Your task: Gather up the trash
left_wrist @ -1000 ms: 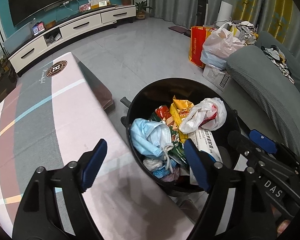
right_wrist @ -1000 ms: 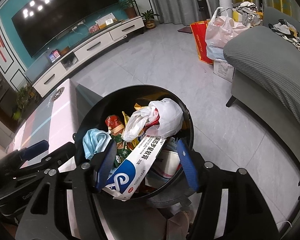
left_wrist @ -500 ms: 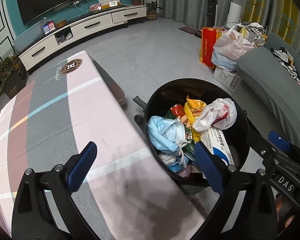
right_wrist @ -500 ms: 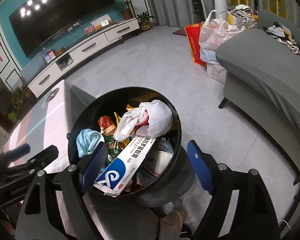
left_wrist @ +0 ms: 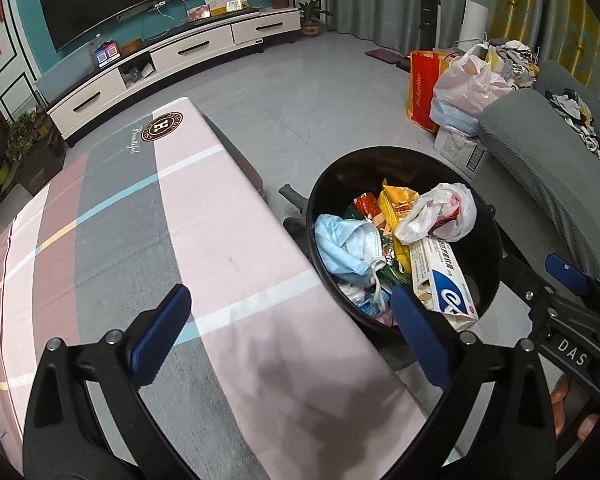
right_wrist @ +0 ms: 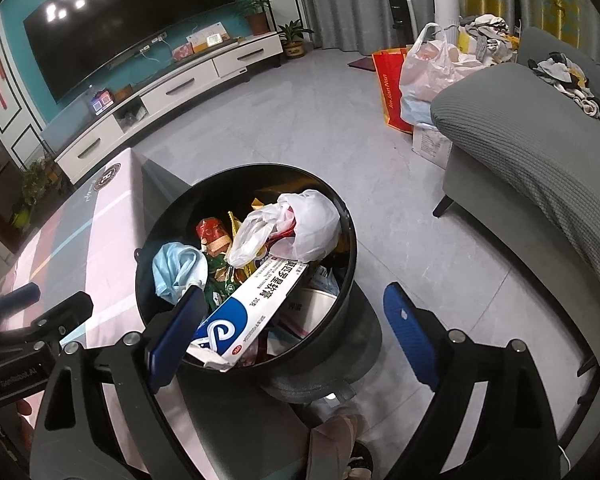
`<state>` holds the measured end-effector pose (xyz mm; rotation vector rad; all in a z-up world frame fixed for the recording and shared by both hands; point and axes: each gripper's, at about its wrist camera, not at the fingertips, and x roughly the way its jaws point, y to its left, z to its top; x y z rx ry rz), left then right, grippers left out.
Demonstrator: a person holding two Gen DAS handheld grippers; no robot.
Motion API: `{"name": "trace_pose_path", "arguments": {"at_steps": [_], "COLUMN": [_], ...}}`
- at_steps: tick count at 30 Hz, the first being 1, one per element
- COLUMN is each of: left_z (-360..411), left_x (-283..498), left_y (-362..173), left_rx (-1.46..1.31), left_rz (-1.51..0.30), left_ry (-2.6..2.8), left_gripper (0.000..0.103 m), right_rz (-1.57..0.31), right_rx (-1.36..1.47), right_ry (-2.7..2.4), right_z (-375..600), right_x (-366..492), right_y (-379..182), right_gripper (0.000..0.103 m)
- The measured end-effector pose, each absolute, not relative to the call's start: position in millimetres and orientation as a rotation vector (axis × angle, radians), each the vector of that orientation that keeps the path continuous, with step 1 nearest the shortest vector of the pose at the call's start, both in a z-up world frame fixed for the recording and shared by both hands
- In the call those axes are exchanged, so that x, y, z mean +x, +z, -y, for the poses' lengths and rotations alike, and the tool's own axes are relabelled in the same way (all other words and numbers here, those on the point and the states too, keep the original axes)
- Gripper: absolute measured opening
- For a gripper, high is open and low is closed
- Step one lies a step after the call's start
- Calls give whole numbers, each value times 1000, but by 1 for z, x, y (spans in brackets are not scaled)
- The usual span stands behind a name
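Left tool (left_wrist: 288, 320): blue pads spread wide, nothing between them, poised over the near corner of the worktop (left_wrist: 148, 240), beside the bin.
Right tool (right_wrist: 296, 328): jaws opening, nothing pressed by the pads; its left pad overlaps the near rim of the bin in view, and contact cannot be told.
Trash bin (right_wrist: 346, 280): black, round, on the floor just beside the worktop's edge. Contents piled near the rim:
- white and blue carton (right_wrist: 252, 308), leaning over the near rim;
- crumpled white plastic bag (right_wrist: 300, 228), on top of the carton's far end;
- light blue face masks (right_wrist: 178, 268), at the side toward the worktop;
- red and yellow snack wrappers (left_wrist: 392, 204), under the bag.
Worktop cloth: pink and grey bands, round brown emblem at the far end.
Surroundings: grey sofa (right_wrist: 540, 168), filled plastic bags and an orange bag (right_wrist: 390, 84) on the floor, white TV cabinet (left_wrist: 172, 56).
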<state>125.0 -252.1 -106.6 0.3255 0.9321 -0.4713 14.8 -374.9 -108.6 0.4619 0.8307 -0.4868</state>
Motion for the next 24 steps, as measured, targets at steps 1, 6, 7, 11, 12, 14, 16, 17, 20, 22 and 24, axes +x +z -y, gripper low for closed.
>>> {"name": "trace_pose_path", "arguments": {"at_steps": [1, 6, 7, 11, 12, 14, 16, 17, 20, 22, 24], "left_z": [251, 242, 240, 234, 232, 228, 226, 224, 217, 212, 208], "left_x": [123, 114, 113, 106, 102, 96, 89, 84, 70, 61, 55], "left_y": [-105, -103, -103, -99, -95, -87, -80, -74, -58, -45, -34], "left_rx": [325, 329, 326, 322, 320, 332, 350, 353, 347, 341, 327], "left_rz": [-931, -945, -951, -976, -967, -953, -938, -926, -898, -870, -853], "left_ry": [-471, -456, -451, -463, -462, -445, -434, -436, -449, -449, -446], "left_gripper": [100, 100, 100, 100, 100, 100, 100, 100, 100, 100, 100], "right_rz": [-831, -819, -815, -810, -807, -796, -788, -785, -764, -756, -751], "right_rx": [459, 452, 452, 465, 471, 480, 475, 471, 458, 449, 436], "right_ry": [-487, -485, -482, -471, -464, -457, -459, -460, -462, -463, -459], "right_z": [374, 368, 366, 362, 362, 359, 355, 353, 347, 341, 335], "right_x": [13, 6, 5, 2, 0, -5, -12, -15, -26, -33, -39], "right_y": [-107, -96, -93, -82, -79, -70, -61, -57, -41, -30, -22], "right_gripper": [90, 97, 99, 100, 100, 100, 100, 100, 100, 100, 100]}}
